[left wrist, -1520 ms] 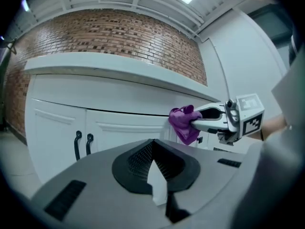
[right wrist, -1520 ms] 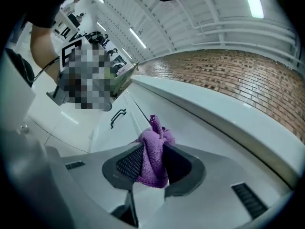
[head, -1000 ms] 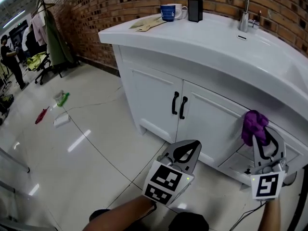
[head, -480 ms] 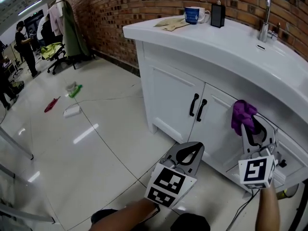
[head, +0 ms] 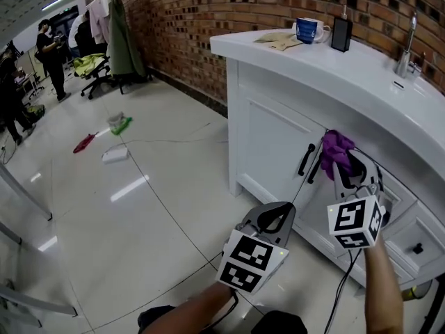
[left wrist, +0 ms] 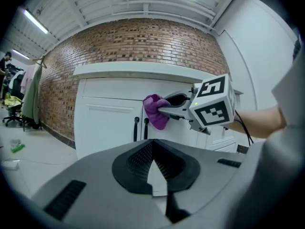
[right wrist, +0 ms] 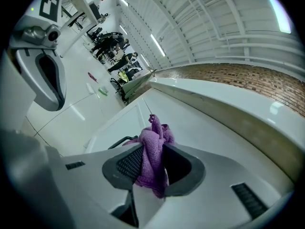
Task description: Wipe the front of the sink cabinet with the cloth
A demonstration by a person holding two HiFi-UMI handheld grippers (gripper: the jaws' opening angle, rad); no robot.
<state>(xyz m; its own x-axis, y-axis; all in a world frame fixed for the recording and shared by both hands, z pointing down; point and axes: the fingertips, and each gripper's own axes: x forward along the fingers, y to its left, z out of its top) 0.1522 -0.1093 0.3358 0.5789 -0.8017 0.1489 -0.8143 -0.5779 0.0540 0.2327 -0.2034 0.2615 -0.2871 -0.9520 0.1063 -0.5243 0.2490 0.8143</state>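
- White sink cabinet [head: 268, 141] stands on a glossy tiled floor [head: 139, 207], with a brick wall [head: 208, 9] behind.
- Right claw [head: 345, 167] is clamped on the purple cloth [head: 336, 147], which sits at the door front, just right of the black handles [head: 306, 160].
- Left claw [head: 277, 213] is closed and empty, nearer, clear of the cabinet.

White sink counter [head: 348, 72], blue mug [head: 306, 30], black dispenser [head: 341, 33], tan cloth [head: 278, 41] on top
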